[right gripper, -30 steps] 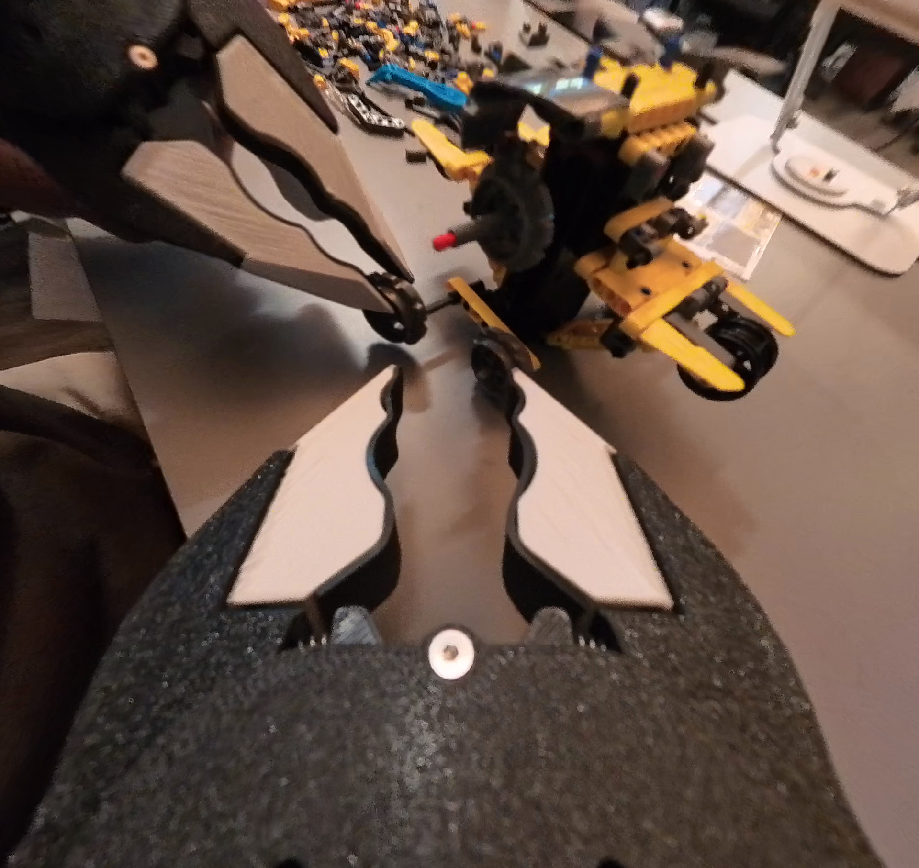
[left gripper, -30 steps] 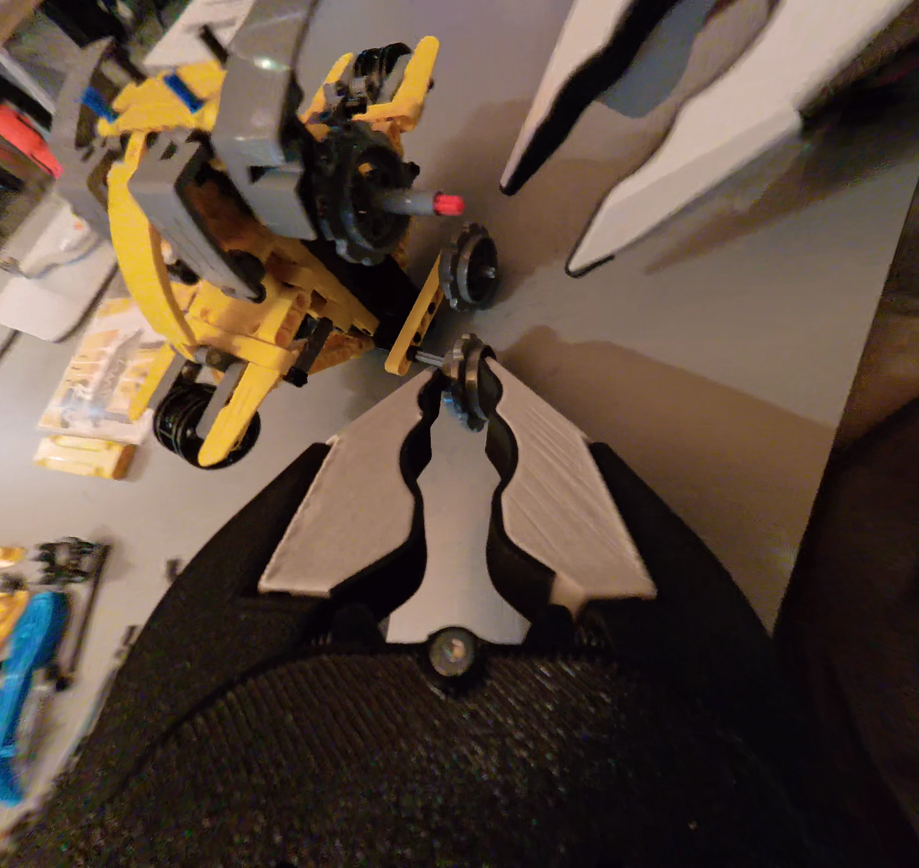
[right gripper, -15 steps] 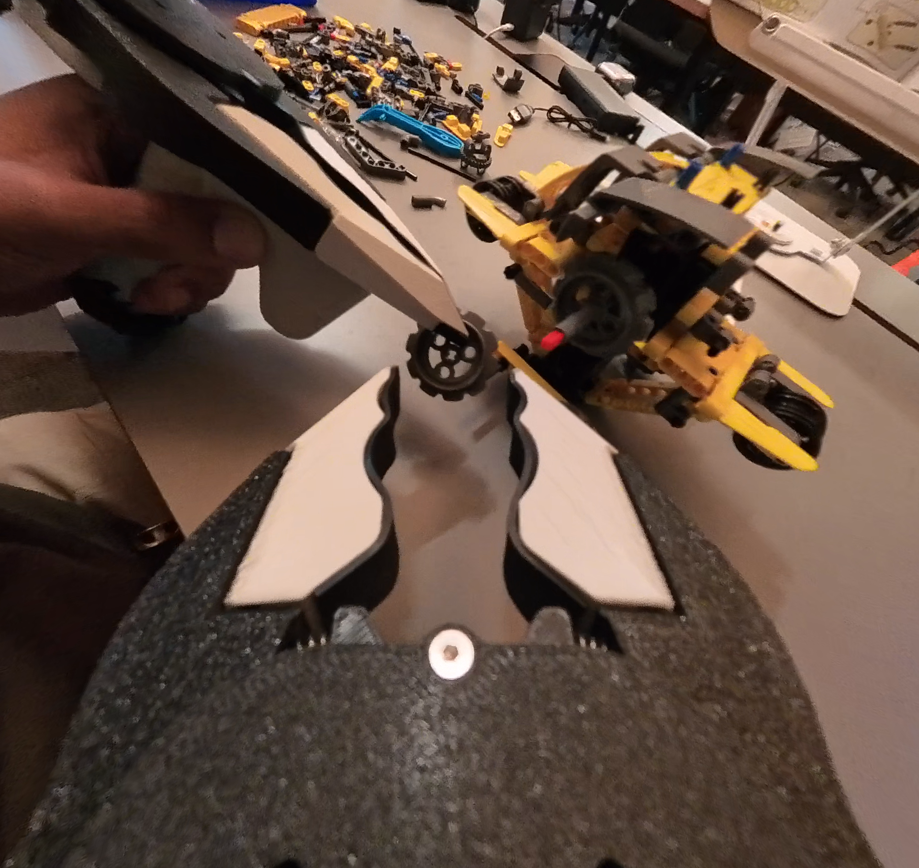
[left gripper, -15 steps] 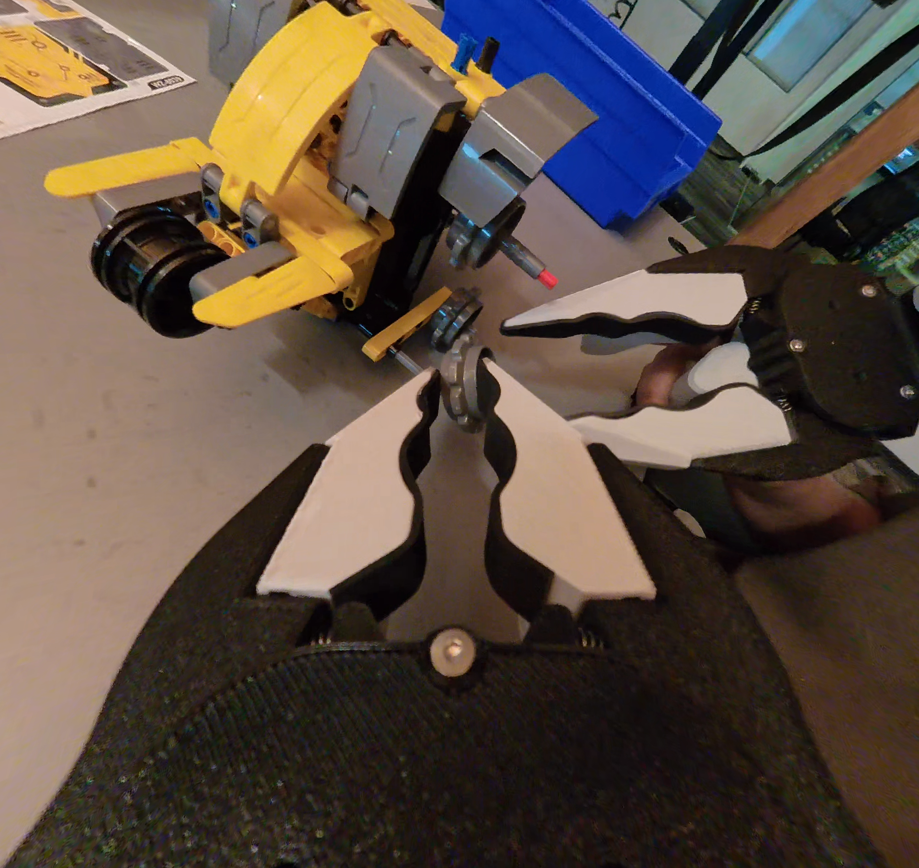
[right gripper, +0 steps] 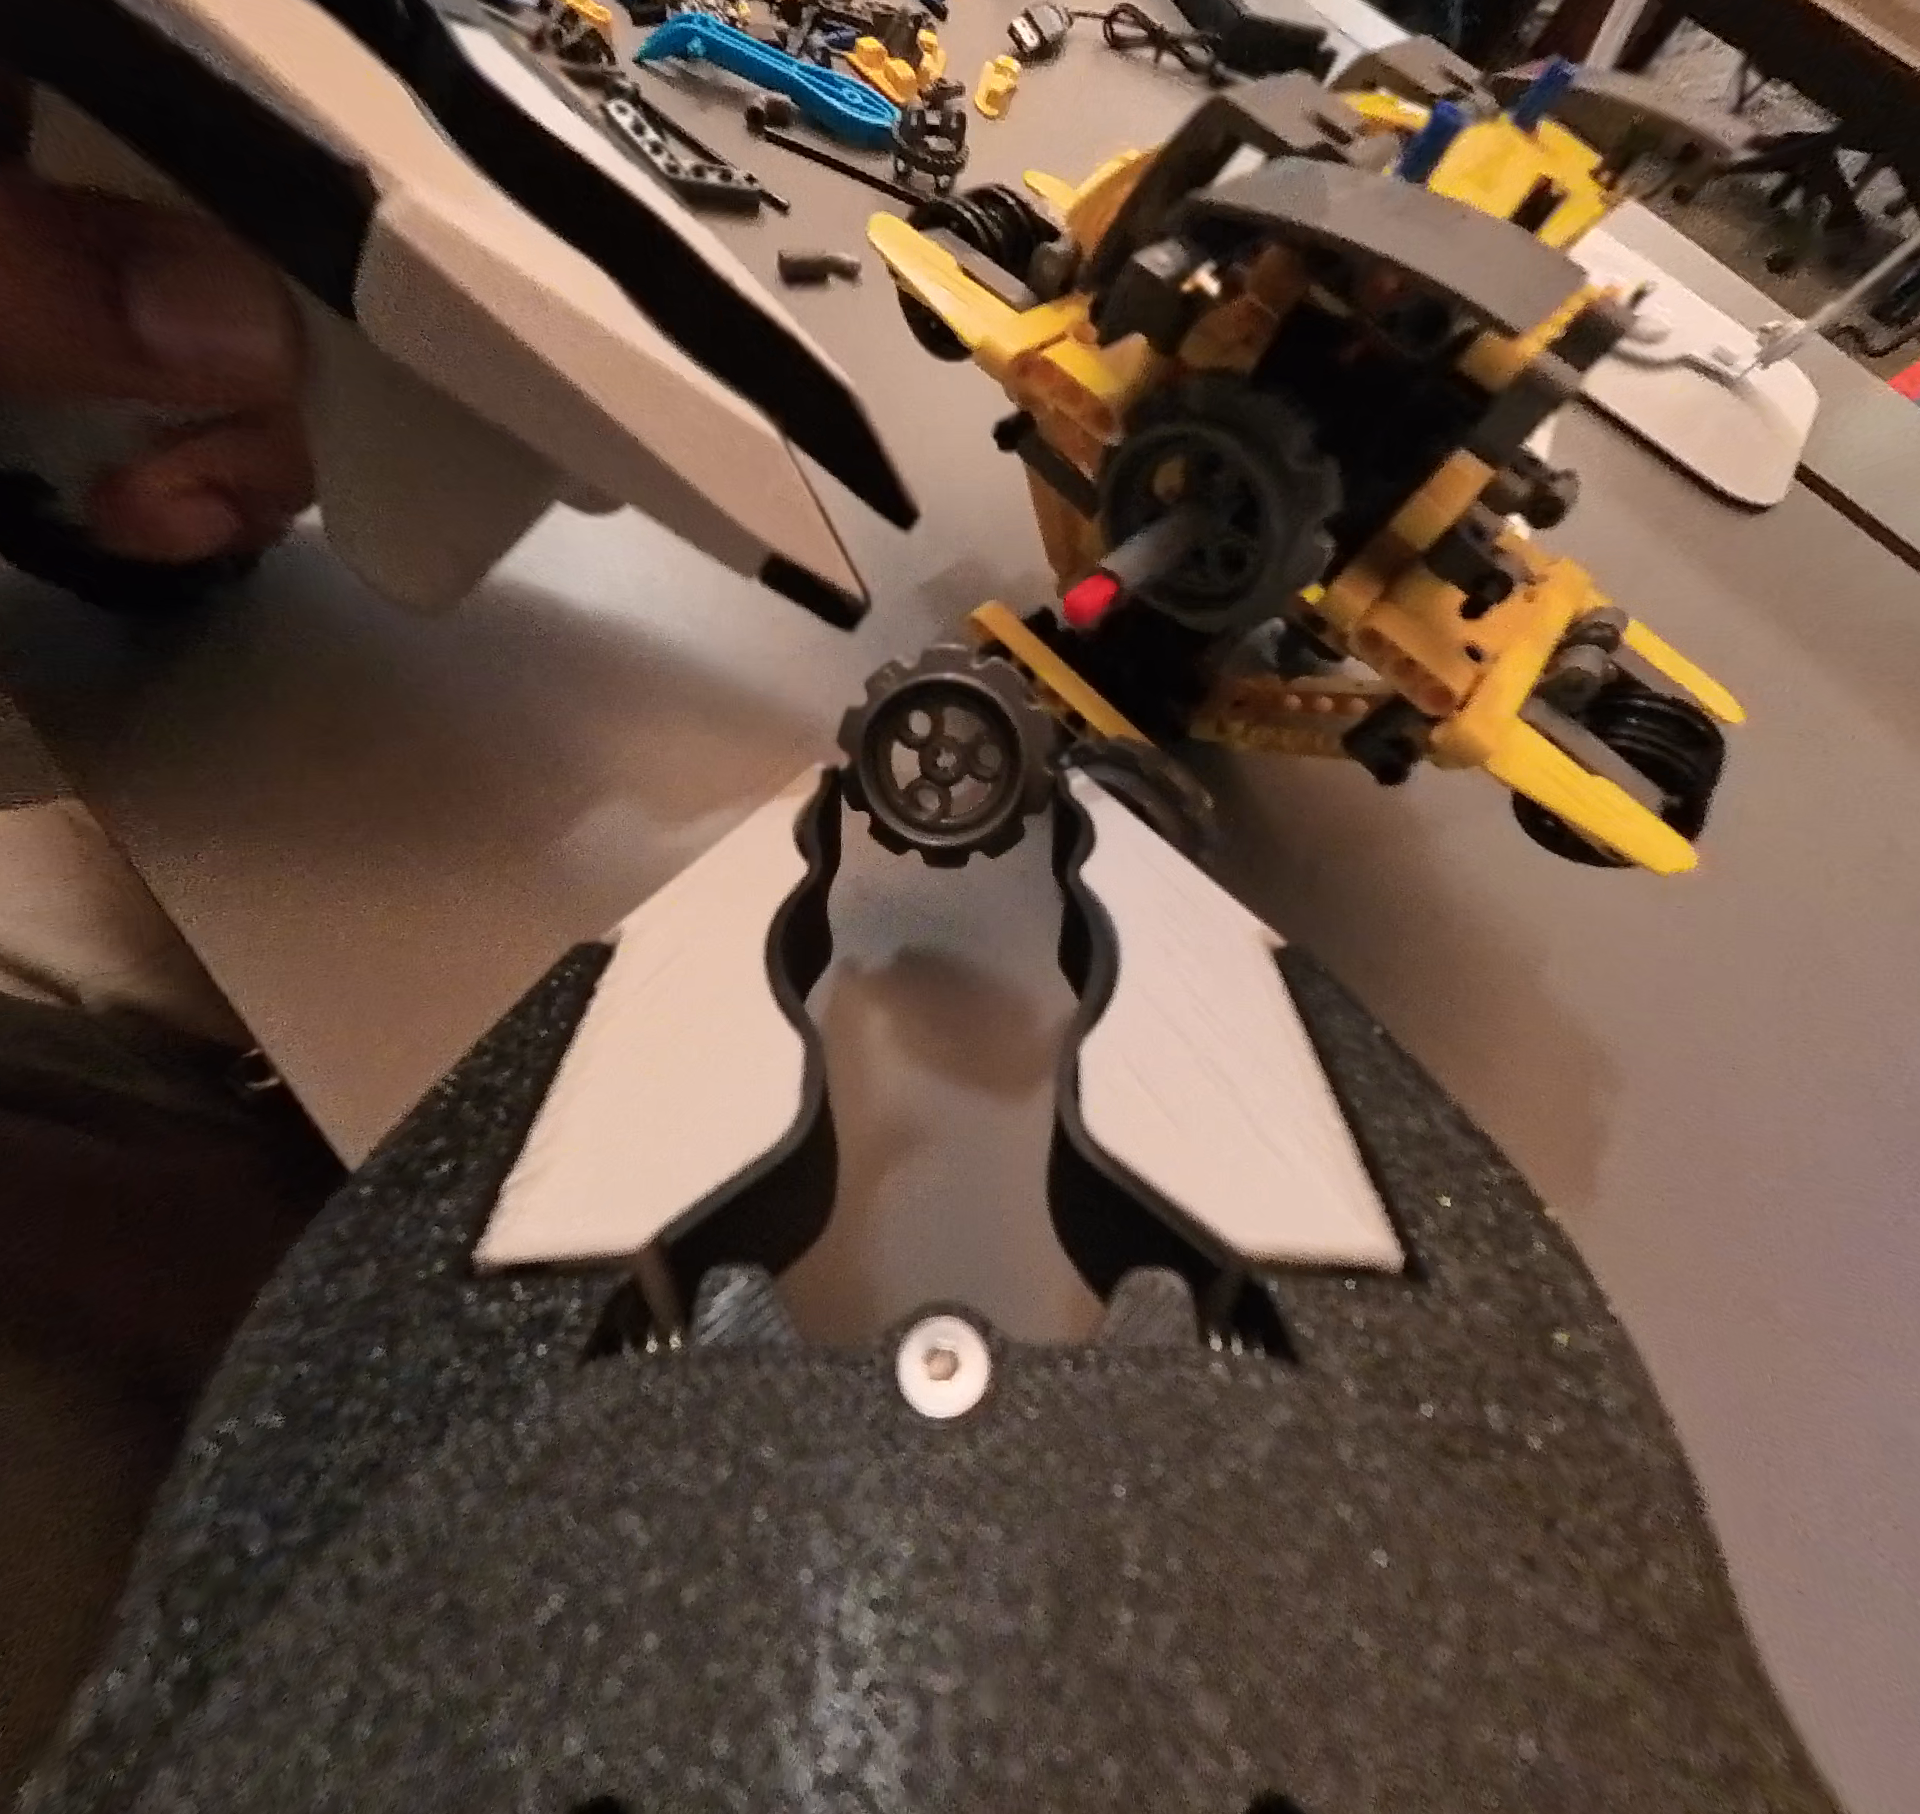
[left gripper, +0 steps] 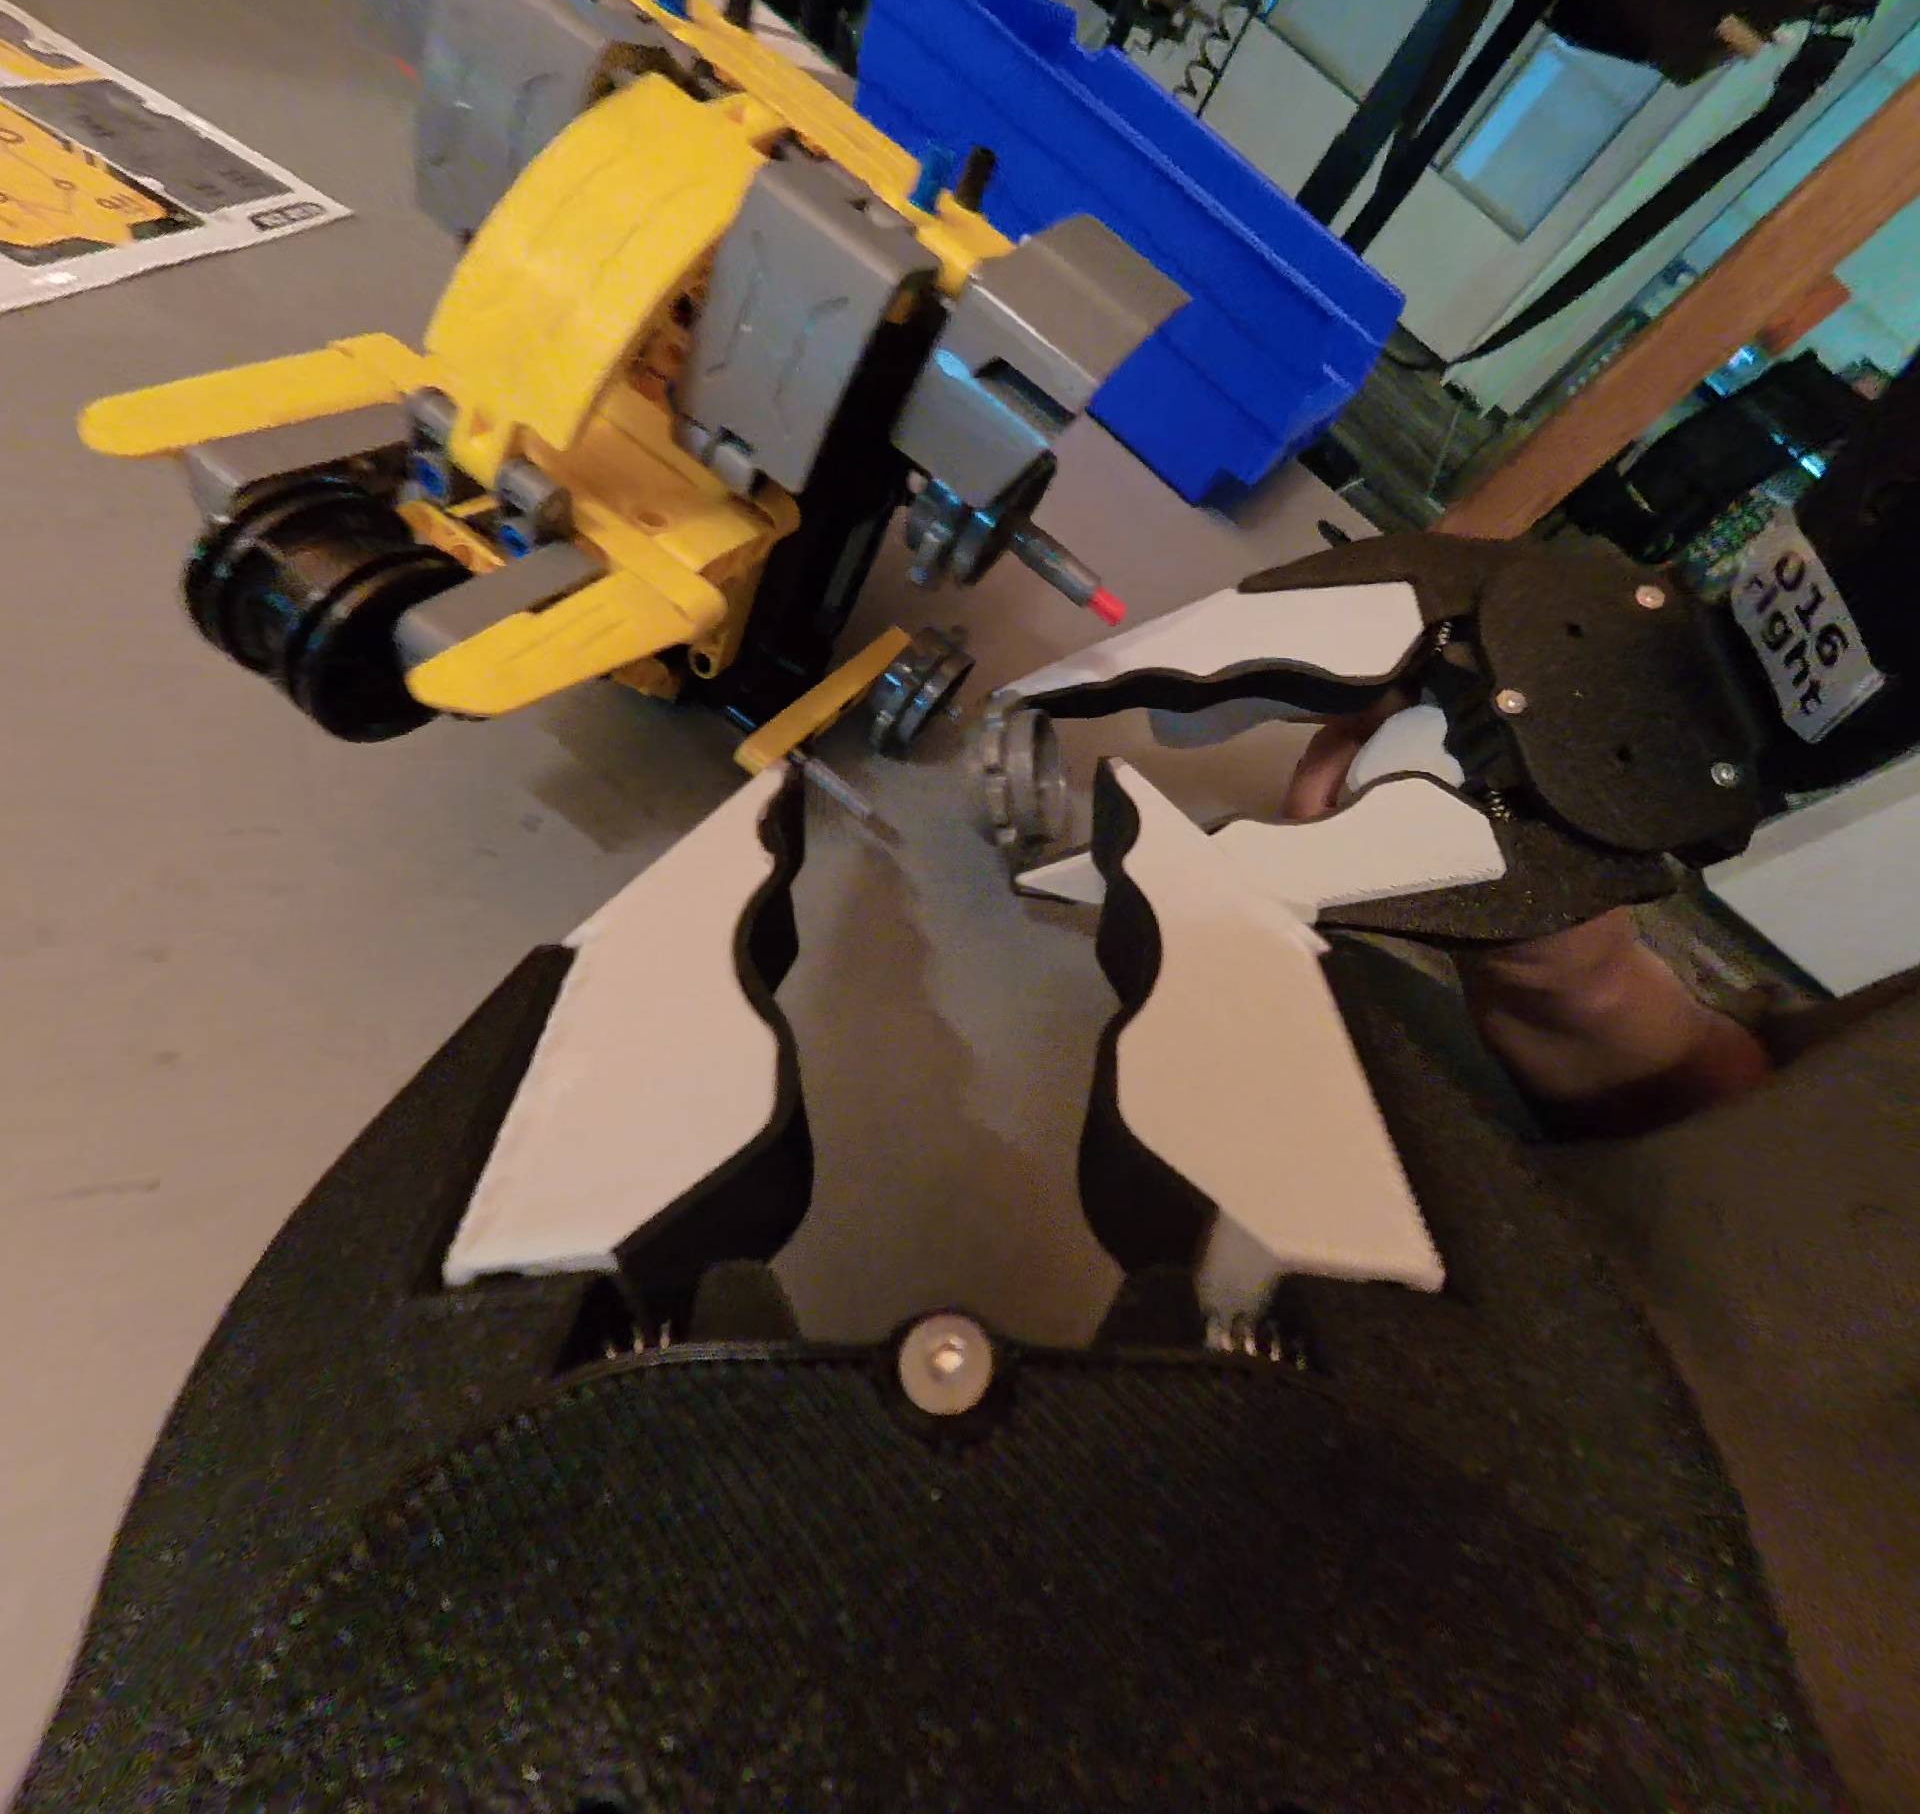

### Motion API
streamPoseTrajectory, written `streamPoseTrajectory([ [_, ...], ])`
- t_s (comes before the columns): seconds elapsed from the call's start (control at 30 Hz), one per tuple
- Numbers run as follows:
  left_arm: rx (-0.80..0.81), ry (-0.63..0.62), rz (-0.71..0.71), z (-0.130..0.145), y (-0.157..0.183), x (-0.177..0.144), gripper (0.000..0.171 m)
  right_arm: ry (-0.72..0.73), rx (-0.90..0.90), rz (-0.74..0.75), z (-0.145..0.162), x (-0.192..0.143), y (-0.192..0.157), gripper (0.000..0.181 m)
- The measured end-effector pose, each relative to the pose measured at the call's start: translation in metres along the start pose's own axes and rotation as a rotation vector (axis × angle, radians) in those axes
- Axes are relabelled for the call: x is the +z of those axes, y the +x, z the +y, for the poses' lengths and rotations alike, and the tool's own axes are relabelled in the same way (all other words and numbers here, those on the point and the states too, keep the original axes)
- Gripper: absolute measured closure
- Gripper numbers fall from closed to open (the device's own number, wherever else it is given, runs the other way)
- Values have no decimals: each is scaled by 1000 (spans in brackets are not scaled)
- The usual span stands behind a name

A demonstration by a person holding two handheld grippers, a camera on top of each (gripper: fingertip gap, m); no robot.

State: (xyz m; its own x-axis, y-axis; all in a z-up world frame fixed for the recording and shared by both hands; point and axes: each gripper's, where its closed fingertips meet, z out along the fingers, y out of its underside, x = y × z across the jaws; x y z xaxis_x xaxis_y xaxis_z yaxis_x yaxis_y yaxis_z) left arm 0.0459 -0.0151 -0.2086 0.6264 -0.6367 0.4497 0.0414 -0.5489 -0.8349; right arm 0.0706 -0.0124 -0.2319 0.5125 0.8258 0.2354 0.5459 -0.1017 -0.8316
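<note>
My right gripper (right gripper: pixel 943 798), at frame centre, clamps a small dark toothed wheel (right gripper: pixel 943 754) between its tips. My left gripper (left gripper: pixel 940 798) hangs wide open and empty beside it, just below the yellow brick vehicle (left gripper: pixel 623 393) on the desk (left gripper: pixel 208 933).

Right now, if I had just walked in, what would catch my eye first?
Probably the yellow and grey toy vehicle on the grey table. Next, the right gripper gripping a small dark wheel just in front of it. Behind sits a bright blue bin.
</note>
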Motion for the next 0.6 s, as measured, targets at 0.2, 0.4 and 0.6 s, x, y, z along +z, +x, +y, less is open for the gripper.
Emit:
streamPoseTrajectory([
  [0.2, -123, -141, 104, 12, -4, 16, 89, -18, -74, 57, 8, -4, 9, 141],
  [0.4, -170, -136, 220, 7, 5, 22, 80, -23, -169, 79, 6, 4, 6, 141],
  [0.6, -172, -131, 311, 6, 20, 22, 87, -58, -231, 107, 8, 14, 12, 141],
])
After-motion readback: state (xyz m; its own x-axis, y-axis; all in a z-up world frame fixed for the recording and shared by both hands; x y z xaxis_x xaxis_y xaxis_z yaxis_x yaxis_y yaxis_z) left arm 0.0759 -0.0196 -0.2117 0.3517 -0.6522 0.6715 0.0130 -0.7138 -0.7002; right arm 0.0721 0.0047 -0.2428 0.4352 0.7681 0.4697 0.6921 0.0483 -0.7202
